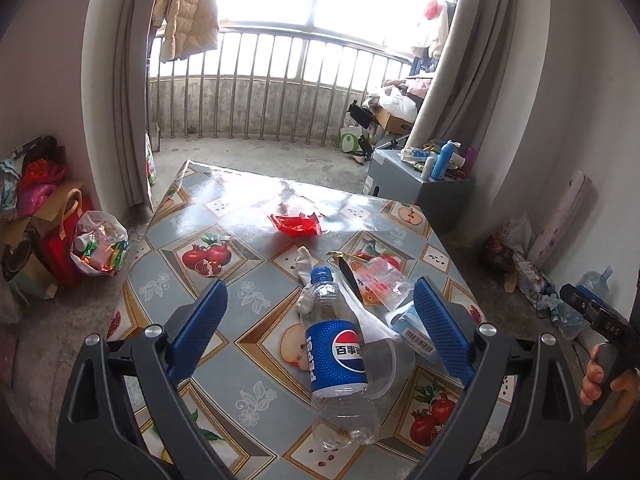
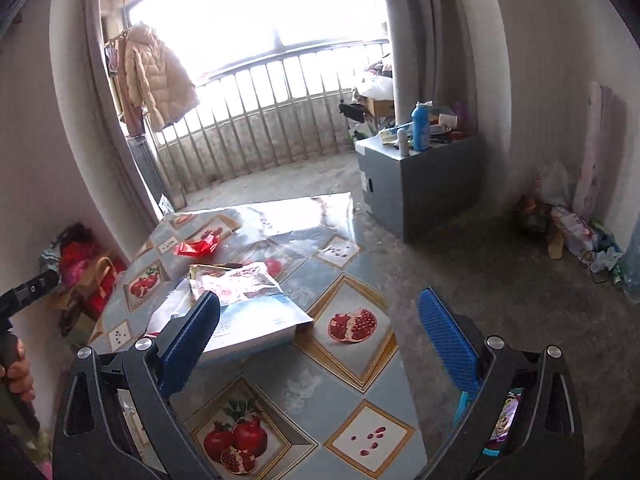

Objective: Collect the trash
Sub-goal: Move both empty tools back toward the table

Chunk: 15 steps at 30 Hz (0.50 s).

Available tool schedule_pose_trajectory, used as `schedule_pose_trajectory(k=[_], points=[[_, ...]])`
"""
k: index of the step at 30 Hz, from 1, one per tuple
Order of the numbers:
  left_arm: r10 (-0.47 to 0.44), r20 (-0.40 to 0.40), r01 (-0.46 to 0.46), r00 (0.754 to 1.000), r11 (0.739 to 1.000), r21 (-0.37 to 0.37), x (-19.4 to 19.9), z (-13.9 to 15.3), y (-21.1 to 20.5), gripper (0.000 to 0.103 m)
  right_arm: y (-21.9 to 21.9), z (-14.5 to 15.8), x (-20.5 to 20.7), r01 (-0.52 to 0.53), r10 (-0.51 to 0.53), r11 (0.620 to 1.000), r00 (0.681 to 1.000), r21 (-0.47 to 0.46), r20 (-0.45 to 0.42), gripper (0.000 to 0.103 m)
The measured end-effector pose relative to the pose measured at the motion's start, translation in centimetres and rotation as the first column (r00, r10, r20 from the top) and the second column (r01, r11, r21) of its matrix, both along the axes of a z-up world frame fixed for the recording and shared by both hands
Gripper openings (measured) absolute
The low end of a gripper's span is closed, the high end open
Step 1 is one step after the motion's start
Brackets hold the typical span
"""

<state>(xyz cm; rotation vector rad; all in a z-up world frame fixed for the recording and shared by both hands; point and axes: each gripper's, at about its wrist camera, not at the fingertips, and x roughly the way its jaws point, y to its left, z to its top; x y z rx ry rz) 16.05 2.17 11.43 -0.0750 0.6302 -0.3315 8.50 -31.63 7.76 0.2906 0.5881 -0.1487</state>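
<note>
Pepsi bottle (image 1: 334, 354), empty and lying on the table (image 1: 224, 248), sits between my left gripper's (image 1: 320, 328) 2 spread blue pads, untouched; wrappers (image 1: 380, 280) lie just beyond it. My right gripper (image 2: 320, 344) hangs spread too, a flat packet (image 2: 256, 316) by its left pad

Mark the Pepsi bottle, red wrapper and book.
Clear plastic Pepsi bottle (image 1: 338, 356), left wrist view, blue label.
Crumpled red plastic wrapper (image 1: 296, 225), left wrist view, centre.
Blue-white paperback book (image 2: 256, 320), right wrist view, cover.
</note>
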Motion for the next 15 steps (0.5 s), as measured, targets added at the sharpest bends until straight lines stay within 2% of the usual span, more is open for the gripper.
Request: schedule_pose_trajectory(k=[3,8,13,15], points=[[-0.015,-0.003,0.015,1.0,1.0,0.006,1.2,-0.8,-0.2,0.09,0.3,-0.8,1.6,-0.043,0.044,0.998,0.999,0.055,-0.023,0.089],[-0.045,-0.04,0.045,0.998,0.999,0.001,3.3,-2.5,-1.3,0.09,-0.3,-3.3,4.3,-0.075,0.096,0.976,0.991,0.204,-0.093,0.077],[-0.097,-0.07,0.097,0.993,0.995,-0.001,5.5,-4.2,-3.0,0.089,-1.3,-6.4,6.7,-0.069,0.141,0.925,0.976,0.374,-0.167,0.066],[-0.126,-0.083,0.127,0.989,0.992,-0.005,6.3,-4.7,-4.0,0.08,-1.5,-7.6,7.6,-0.063,0.158,0.904,0.968,0.423,-0.194,0.063]])
